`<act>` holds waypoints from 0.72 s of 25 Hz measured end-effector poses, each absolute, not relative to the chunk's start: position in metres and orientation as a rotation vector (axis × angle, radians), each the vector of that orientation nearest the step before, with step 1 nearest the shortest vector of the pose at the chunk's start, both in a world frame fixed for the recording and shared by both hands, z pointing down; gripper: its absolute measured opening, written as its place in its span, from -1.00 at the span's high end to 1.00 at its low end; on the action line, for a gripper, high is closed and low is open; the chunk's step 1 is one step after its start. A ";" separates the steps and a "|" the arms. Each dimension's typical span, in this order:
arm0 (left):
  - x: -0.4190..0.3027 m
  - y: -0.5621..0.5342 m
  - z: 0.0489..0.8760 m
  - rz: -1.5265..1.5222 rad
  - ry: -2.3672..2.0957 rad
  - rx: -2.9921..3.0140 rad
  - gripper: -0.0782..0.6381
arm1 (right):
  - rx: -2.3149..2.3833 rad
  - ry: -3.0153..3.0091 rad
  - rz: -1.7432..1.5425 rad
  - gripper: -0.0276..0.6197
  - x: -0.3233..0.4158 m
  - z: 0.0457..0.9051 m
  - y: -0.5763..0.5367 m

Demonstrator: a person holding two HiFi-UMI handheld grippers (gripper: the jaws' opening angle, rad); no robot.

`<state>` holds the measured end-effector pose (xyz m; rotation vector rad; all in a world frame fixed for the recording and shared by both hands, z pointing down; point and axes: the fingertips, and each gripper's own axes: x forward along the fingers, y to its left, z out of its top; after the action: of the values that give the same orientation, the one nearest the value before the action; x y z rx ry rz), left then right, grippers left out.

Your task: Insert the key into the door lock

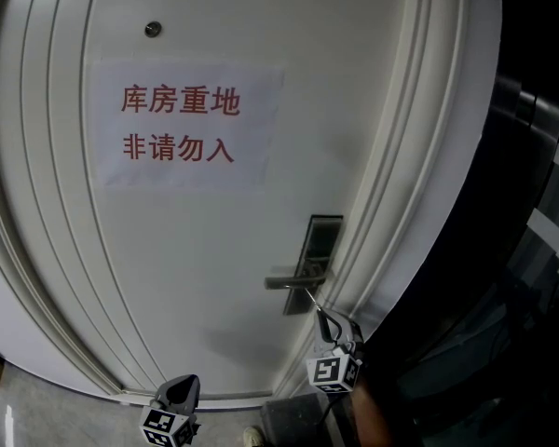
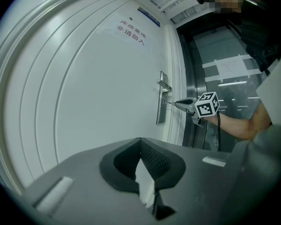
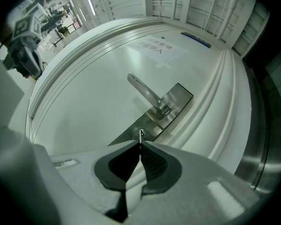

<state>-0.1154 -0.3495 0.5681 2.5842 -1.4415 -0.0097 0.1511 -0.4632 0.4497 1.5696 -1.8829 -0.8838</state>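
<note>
**Key at the door lock, right of centre in the head view.**
Right gripper (image 3: 140,145), held level, has its jaws clamped on the key (image 3: 140,136). The key's tip meets the lock (image 3: 138,134) below the handle (image 3: 145,92). Left gripper (image 2: 140,142) has its jaws together, holding nothing.

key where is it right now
In the right gripper view the key sits pinched in the right gripper, its tip at the keyhole in the steel lock plate, just below the lever handle.

The head view looks from above down the white door (image 1: 205,277). The right gripper view faces the lock plate (image 3: 177,101) from very near. The left gripper view looks along the door from further away. All three share the lock plate.
</note>
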 end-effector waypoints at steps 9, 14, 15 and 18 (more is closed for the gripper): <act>-0.117 -0.349 0.571 -0.007 -1.439 2.579 0.77 | 1.576 -1.863 -0.890 0.88 0.153 0.449 -0.467; -0.119 -0.349 0.571 -0.009 -1.438 2.579 0.77 | 1.564 -1.838 -0.898 0.88 0.153 0.450 -0.467; -0.119 -0.349 0.571 -0.010 -1.438 2.579 0.77 | 1.563 -1.828 -0.905 0.88 0.154 0.451 -0.468; -0.118 -0.350 0.573 -0.009 -1.431 2.578 0.77 | 1.563 -1.806 -0.915 0.88 0.156 0.450 -0.469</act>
<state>-0.1178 -0.3496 0.5726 2.5780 -1.4310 -0.0092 0.1557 -0.4688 0.4497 1.5631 -1.8056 -0.9150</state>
